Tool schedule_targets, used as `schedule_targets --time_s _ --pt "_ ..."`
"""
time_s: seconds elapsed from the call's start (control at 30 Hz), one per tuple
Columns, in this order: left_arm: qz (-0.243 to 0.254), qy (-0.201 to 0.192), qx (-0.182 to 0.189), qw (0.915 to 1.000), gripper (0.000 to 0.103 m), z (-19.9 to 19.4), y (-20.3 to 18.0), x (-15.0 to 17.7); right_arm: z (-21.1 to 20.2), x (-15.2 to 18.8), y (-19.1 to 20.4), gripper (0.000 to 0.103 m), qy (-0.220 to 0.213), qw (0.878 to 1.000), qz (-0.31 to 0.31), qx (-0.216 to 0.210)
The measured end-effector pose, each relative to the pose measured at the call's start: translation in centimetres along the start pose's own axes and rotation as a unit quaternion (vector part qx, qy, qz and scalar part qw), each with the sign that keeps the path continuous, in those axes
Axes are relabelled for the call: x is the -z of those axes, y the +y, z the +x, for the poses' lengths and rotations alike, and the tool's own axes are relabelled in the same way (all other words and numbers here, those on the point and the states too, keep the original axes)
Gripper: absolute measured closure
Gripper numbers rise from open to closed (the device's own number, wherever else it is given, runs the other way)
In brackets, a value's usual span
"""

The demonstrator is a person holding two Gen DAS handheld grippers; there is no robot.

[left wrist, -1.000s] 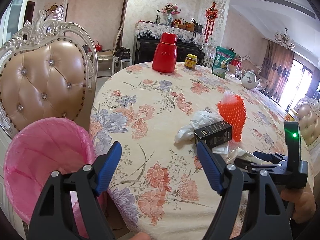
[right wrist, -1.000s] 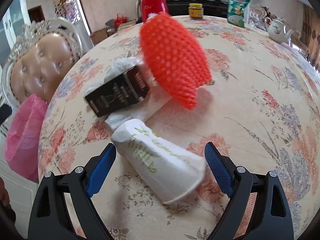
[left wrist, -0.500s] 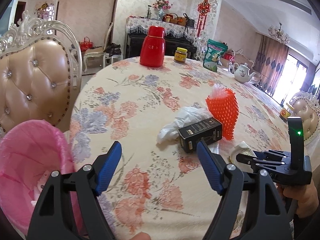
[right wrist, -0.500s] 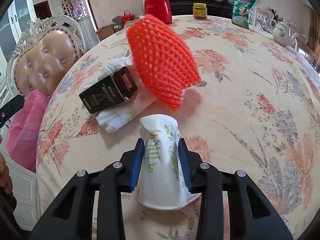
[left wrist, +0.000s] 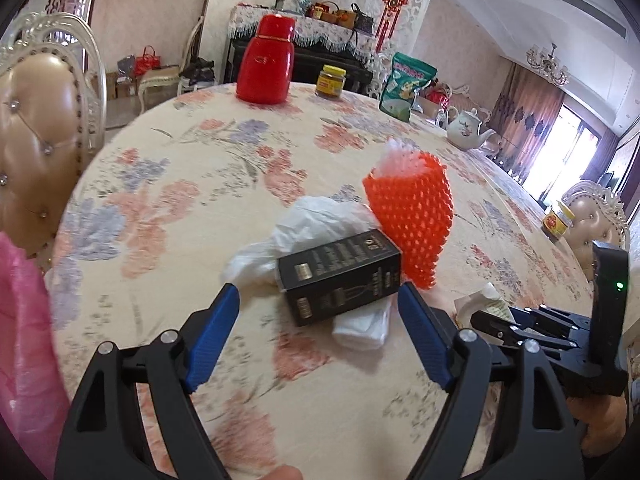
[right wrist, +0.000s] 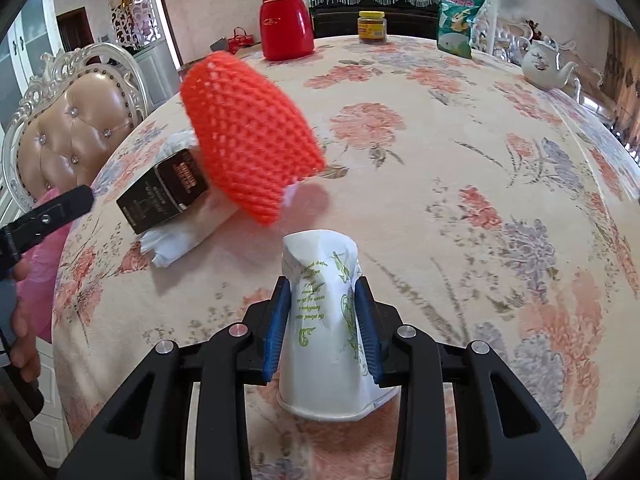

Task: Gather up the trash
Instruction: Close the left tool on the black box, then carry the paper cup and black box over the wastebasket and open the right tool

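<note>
Step in hand: the pick-up phase, w/ both hands busy. The right hand-held gripper (right wrist: 324,322) has just been closing and now pinches the crushed paper cup (right wrist: 325,320) across its middle, pads pressed into both sides; the cup's rim points back toward the camera. The cup looks held near the counter's (right wrist: 460,184) near edge, though I can't tell if it is clear of the cloth yet.

The left hand-held gripper (left wrist: 318,334) is spread wide, jaws just been opening a bit more, nothing between the pads. It points at the black box (left wrist: 340,276), which lies on a white plastic bag (left wrist: 312,220) toward the counter's left edge, w/ the orange foam net (left wrist: 412,220) touching the box's far side (net leans half upright over the pile).

The pink bin (left wrist: 24,340) sits off the counter's left edge, beside the padded chair (left wrist: 36,128).

Next move, my read: the right hand carries the cup over the left edge to the bin and lets go above it. The left needs to come forward so the jaws straddle the box's short width, then squeeze. Risk: the bag under the box may drag along or the box may skid on it.
</note>
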State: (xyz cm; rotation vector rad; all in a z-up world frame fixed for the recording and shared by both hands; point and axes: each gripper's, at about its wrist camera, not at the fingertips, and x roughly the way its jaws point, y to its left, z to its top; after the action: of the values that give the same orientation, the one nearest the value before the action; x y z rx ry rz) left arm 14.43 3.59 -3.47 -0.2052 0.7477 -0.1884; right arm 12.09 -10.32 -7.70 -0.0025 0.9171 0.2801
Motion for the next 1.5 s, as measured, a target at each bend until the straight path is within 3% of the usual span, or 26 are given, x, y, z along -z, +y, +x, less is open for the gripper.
schedule_targets --time_s 0.37,0.6,0.73,1.13,1.5 --pt "-0.019 0.021 -0.007 0.9996 0.005 4.0 -1.9 -1.3 -1.5 -0.9 -1.9 0.070 -0.028 1.000 0.003 -0.001" --pt "-0.037 0.034 -0.014 0.9986 0.005 5.5 -1.6 -1.6 -2.7 -1.6 -2.5 0.070 -0.045 0.999 0.000 -0.004" --pt "-0.029 0.040 -0.022 0.9985 0.018 5.9 -1.8 -1.5 -3.3 -1.7 -2.5 0.070 -0.052 0.999 0.001 -0.007" --pt "0.003 0.005 -0.039 0.9992 0.018 2.3 -2.1 -1.0 -3.9 -1.8 -1.9 0.070 -0.061 0.998 -0.005 -0.009" --pt "-0.002 -0.034 -0.054 0.9980 0.018 -2.3 0.0 -0.5 -4.9 -2.0 0.4 0.070 -0.069 0.997 -0.021 -0.020"
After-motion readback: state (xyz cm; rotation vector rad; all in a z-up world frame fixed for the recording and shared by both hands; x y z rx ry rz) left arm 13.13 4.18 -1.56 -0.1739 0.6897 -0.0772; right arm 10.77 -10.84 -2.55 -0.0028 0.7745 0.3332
